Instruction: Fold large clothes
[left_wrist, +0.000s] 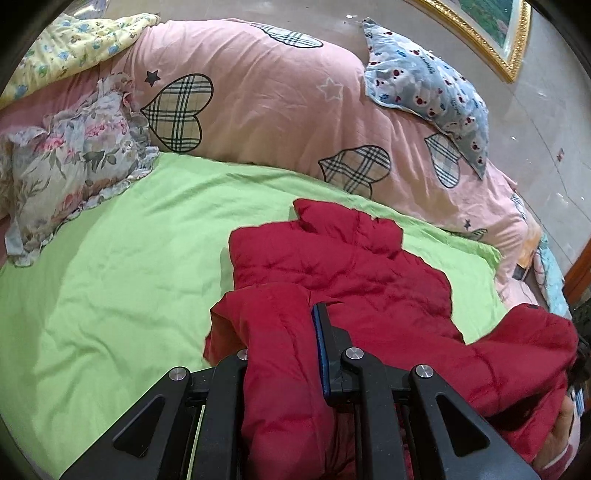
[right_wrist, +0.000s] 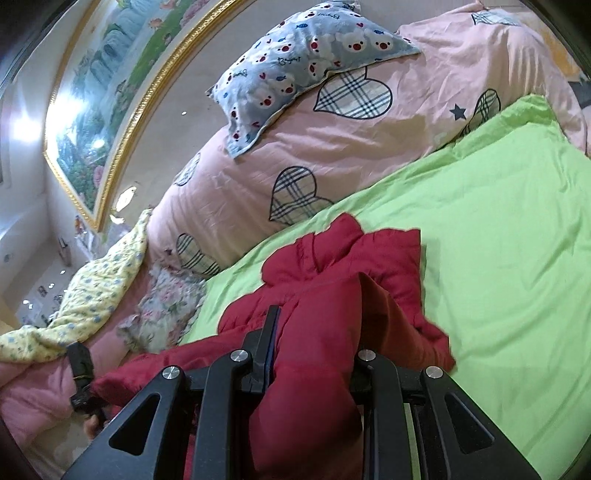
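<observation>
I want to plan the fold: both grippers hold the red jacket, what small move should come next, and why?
Probably carry the gripped edge forward over the red jacket. The left gripper and right gripper are each shut on a raised fold, while the rest lies flat on the green sheet.

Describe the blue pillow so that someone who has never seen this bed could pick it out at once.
Start at the big pink duvet with plaid hearts, heaped along the far side of the bed beyond the green sheet. The blue pillow lies on top of that heap, at the end nearest the gold-framed painting. Unlike the ruffled floral pillow at the other end, it is light blue with white bear faces and red dots.
</observation>
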